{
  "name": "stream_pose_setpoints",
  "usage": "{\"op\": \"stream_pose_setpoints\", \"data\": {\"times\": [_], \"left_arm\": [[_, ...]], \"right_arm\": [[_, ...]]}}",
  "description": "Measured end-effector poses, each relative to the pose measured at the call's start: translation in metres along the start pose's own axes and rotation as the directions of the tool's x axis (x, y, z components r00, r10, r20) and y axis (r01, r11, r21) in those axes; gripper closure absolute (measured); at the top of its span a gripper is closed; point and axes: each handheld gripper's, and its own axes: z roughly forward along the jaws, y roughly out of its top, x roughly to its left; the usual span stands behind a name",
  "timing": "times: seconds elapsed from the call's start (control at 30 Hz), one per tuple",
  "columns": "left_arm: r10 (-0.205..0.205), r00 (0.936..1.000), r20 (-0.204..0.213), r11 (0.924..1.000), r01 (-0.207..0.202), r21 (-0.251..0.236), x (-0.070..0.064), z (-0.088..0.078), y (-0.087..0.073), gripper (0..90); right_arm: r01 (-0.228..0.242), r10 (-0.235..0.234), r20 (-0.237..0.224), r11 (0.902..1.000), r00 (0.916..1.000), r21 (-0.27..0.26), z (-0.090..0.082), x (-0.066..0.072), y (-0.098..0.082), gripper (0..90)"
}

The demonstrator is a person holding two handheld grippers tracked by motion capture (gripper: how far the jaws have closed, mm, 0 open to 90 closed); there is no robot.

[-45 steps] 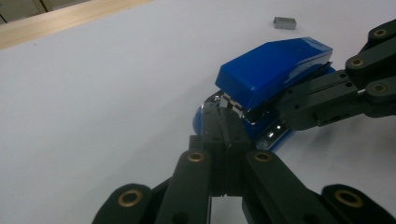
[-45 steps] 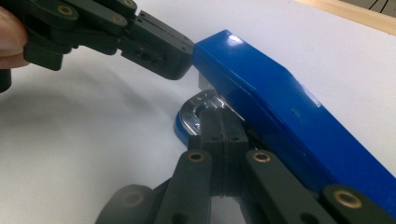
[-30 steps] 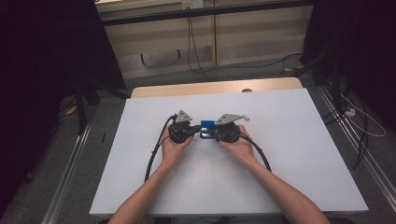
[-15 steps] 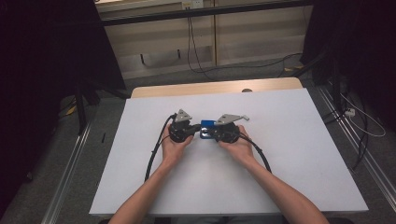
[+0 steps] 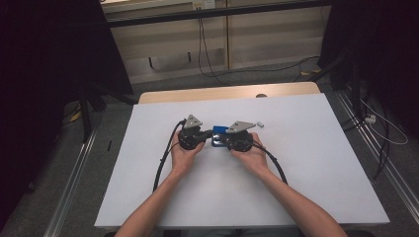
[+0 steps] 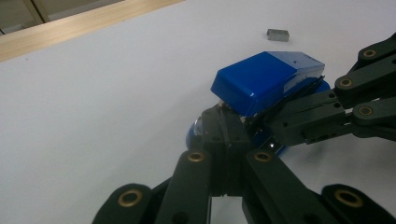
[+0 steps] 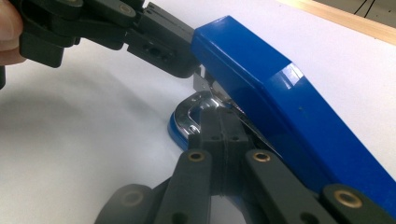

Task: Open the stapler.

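Blue stapler [image 5: 218, 136] on white table [image 5: 306, 168], small grey block [image 5: 260, 125] just beyond it. Left gripper [image 5: 205, 135] and right gripper [image 5: 222, 139] both pinched together at the stapler; contact hard to make out.

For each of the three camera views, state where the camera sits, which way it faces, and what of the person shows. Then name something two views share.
High view: above the person's side, facing forward and down on the white table; both forearms, left hand-held gripper, right hand-held gripper.
Left gripper view: rides the left hand-held gripper, looking along its shut jaws at the blue stapler.
Right gripper view: rides the right hand-held gripper, looking across the stapler's front; a fingertip at the left edge.
Shared: the stapler, and the small grey block seen from above too.
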Motion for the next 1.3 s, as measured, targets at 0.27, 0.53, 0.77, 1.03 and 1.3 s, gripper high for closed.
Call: {"op": "stream_pose_setpoints", "data": {"times": [0.27, 0.53, 0.77, 1.03, 1.3], "left_arm": [[-0.005, 1.0000, 0.001, 0.9999, 0.005, -0.012, -0.001, -0.001, 0.002, 90.0], [0.008, 1.0000, 0.003, 0.9995, -0.008, -0.030, -0.003, -0.004, 0.006, 90.0], [0.007, 1.0000, 0.003, 0.9992, -0.007, -0.038, -0.004, -0.005, 0.008, 90.0], [0.006, 1.0000, 0.005, 0.9992, -0.006, -0.039, -0.004, -0.005, 0.008, 90.0], [0.001, 1.0000, 0.006, 0.9988, -0.001, -0.048, -0.005, -0.006, 0.010, 90.0]], "right_arm": [[0.003, -0.003, 0.004, 1.0000, 1.0000, -0.002, 0.000, 0.001, 0.000, 90.0], [0.012, -0.012, 0.003, 0.9999, 0.9999, -0.003, 0.000, 0.001, 0.000, 90.0], [0.021, -0.021, 0.008, 0.9998, 0.9997, -0.008, -0.001, 0.002, -0.001, 90.0], [0.012, -0.012, 0.004, 0.9994, 0.9999, -0.032, -0.003, 0.001, -0.001, 90.0], [0.000, 0.000, -0.004, 0.9983, 1.0000, -0.058, -0.004, 0.005, 0.001, 90.0]]}}
